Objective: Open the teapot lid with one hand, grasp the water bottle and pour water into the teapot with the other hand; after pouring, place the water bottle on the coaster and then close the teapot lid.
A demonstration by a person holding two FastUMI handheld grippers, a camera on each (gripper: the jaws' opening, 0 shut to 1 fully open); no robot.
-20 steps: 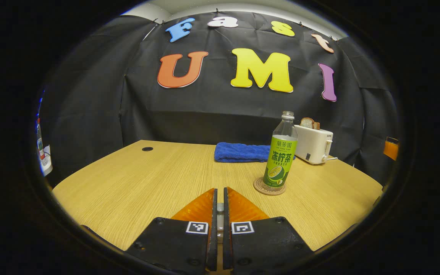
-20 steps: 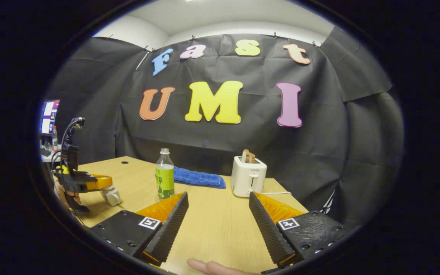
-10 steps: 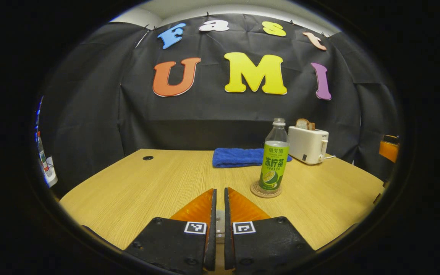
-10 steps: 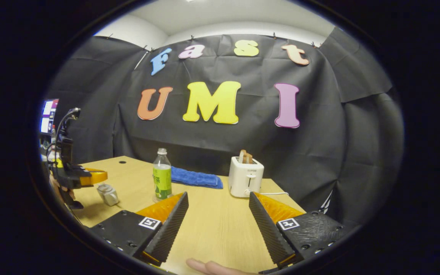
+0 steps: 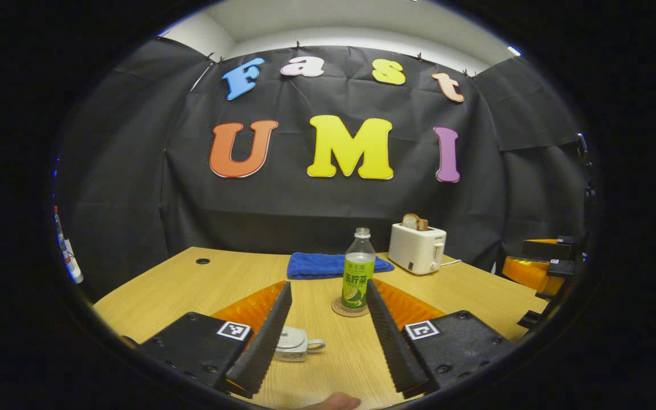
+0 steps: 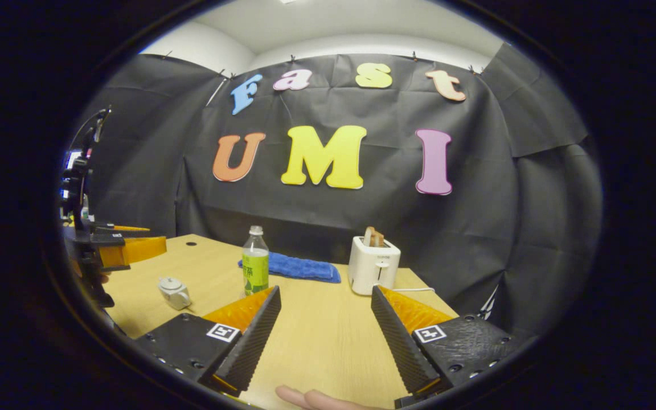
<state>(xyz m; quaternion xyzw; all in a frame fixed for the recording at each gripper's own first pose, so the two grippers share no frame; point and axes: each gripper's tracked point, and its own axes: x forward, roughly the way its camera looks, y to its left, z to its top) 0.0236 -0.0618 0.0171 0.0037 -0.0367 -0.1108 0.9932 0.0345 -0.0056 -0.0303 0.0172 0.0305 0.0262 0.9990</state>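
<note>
Wood-grain table (image 5: 191, 285): near its front edge, the left gripper (image 5: 328, 336) hovers with fingers wide apart, empty; the right gripper (image 6: 323, 336) likewise. The lidded white teapot (image 5: 292, 344) sits just beyond. Farther in, the water bottle (image 5: 357, 277) stands upright on the coaster (image 5: 338, 309). Blue towel (image 5: 319, 265) and toaster (image 5: 416, 248) occupy the back edge.

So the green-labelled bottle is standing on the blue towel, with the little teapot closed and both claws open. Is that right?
Not quite. The water bottle stands on the round coaster, not on the blue towel, which lies behind it; the left gripper view shows this. The rest holds: the teapot has its lid on, and the left claw and right claw are open.
</note>
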